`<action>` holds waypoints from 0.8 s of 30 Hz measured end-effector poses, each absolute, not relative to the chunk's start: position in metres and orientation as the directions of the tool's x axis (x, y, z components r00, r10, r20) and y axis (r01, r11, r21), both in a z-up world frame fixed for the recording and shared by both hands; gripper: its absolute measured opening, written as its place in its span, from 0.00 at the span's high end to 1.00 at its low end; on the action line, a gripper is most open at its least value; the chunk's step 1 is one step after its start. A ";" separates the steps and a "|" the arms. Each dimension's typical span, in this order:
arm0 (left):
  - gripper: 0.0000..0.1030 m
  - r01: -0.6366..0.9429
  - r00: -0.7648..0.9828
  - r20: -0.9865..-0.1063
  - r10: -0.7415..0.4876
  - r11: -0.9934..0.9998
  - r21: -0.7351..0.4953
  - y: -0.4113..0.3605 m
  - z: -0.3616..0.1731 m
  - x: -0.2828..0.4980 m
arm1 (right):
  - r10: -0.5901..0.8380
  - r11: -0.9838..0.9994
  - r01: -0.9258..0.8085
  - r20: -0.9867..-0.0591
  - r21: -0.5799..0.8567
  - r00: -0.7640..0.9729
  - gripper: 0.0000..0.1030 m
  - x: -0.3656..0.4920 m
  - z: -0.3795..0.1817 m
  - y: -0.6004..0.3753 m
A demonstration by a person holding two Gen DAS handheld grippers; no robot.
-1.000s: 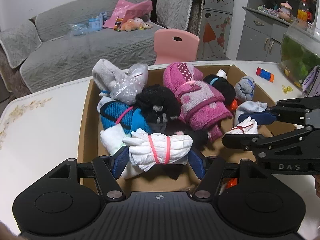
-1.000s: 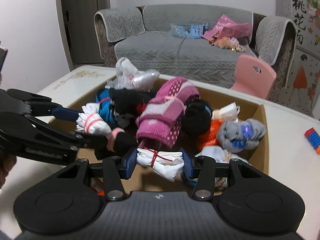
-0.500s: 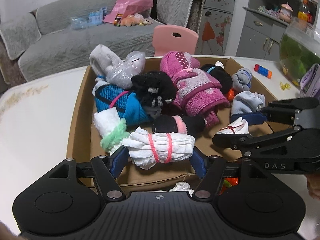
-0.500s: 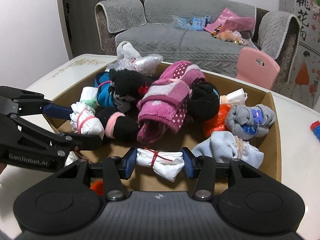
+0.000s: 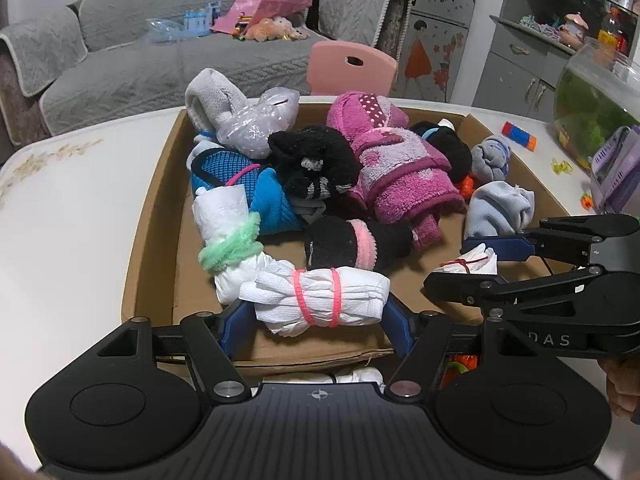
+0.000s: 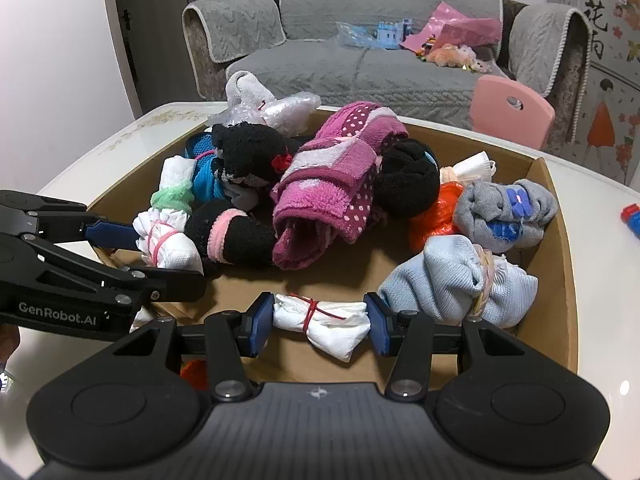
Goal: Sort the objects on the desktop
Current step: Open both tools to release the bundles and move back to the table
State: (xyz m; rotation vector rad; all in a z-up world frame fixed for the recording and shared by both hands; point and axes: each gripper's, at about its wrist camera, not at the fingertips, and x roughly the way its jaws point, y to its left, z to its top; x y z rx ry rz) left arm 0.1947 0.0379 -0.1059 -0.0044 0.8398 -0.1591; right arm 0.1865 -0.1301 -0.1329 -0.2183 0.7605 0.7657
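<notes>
On the white table (image 5: 80, 208), a cardboard box (image 5: 156, 216) holds bundled socks and cloths. Above its near edge, the left gripper (image 5: 318, 314) clamps a pink-banded white roll (image 5: 320, 298); the right gripper (image 6: 318, 322), jaws opening, pinches a smaller red-tied white bundle (image 6: 324, 320).

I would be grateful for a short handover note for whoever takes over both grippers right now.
Left gripper: holds the white bundle with pink bands over the near end of the cardboard box.
Right gripper: jaws opening, the small white bundle tied in red between its pads, also above the box.
Done: most bundles lie in the box, among them the magenta towel roll.
Left: set both bundles down. A blue-and-orange toy lies on the table.
</notes>
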 end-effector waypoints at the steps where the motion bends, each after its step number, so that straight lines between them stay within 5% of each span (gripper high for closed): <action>1: 0.29 0.140 0.657 -0.740 -0.143 0.988 -0.067 0.038 -0.106 0.191 | 0.544 0.715 -0.694 -0.692 0.086 0.475 0.55 0.183 -0.133 -0.131; 11: 0.27 0.134 0.671 -0.729 -0.136 0.989 -0.061 0.036 -0.102 0.162 | 0.561 0.714 -0.692 -0.678 0.106 0.475 0.56 0.158 -0.133 -0.146; 18: 0.14 0.098 0.734 -0.671 -0.104 0.994 -0.047 0.042 -0.079 0.149 | 0.595 0.711 -0.699 -0.600 0.083 0.534 0.19 0.155 -0.109 -0.150; 24: 0.14 0.082 0.755 -0.648 -0.099 0.995 -0.057 0.047 -0.066 0.132 | 0.610 0.733 -0.674 -0.528 0.092 0.590 0.18 0.133 -0.091 -0.165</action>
